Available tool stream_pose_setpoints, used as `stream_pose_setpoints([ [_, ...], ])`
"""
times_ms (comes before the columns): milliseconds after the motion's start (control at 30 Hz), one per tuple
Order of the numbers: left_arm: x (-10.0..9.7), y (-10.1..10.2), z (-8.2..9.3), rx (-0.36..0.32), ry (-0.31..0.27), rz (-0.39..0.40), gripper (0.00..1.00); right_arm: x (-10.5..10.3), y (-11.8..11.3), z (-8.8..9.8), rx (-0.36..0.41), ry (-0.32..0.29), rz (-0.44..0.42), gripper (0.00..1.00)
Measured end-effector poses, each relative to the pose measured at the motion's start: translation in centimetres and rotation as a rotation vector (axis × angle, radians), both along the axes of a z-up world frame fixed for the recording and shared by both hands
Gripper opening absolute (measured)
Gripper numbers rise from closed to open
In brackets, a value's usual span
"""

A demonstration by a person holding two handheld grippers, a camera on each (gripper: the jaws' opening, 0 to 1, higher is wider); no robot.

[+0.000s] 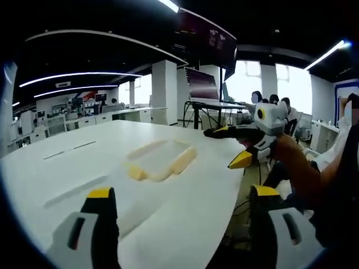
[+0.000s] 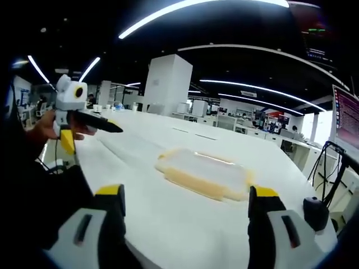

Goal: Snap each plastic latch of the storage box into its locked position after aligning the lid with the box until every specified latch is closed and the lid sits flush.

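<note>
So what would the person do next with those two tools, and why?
Probably bring both grippers down toward the storage box. It lies on the white table with nothing touching it. The left gripper and right gripper are open and held well back from it, so no yellow latch can be pressed yet.

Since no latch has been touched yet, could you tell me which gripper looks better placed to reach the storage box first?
Right, probably. In the right gripper view the storage box lies just beyond its open jaws, nearly centred. The left gripper is held off past the table edge, away from the box.
</note>
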State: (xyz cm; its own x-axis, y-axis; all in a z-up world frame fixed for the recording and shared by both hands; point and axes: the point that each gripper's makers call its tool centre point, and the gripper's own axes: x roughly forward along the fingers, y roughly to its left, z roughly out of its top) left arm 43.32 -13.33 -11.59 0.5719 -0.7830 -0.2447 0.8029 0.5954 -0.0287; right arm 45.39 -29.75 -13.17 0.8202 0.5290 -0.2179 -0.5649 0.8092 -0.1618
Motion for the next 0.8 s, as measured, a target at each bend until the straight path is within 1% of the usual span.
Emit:
stream_pose_setpoints([
  [67,0.3,-0.1,0.5,-0.007,-0.007,0.003,0.98,0.1,-0.2,-0.1,-0.005,0.003,-0.001,0.90],
  [167,0.5,-0.3,0.7,-0.001,-0.015,0.000,0.98,0.2,-0.4,0.1,-0.014,0.000,-0.003,0.90],
  [433,1.0,-0.7,0.7,0.014,-0.014,0.005,0.97,0.7,-1.3,0.5,-0.035,-0.006,-0.012,0.90],
  [567,1.1,-0.9,0.9,0.019,-0.020,0.004,0.98,0.7,-1.5,0.6,-0.029,-0.010,-0.010,0.91],
  [800,1.0,-1.8,1.0,0.024,-0.025,-0.011,0.98,0.7,-1.7,0.4,-0.031,-0.007,-0.010,0.91],
])
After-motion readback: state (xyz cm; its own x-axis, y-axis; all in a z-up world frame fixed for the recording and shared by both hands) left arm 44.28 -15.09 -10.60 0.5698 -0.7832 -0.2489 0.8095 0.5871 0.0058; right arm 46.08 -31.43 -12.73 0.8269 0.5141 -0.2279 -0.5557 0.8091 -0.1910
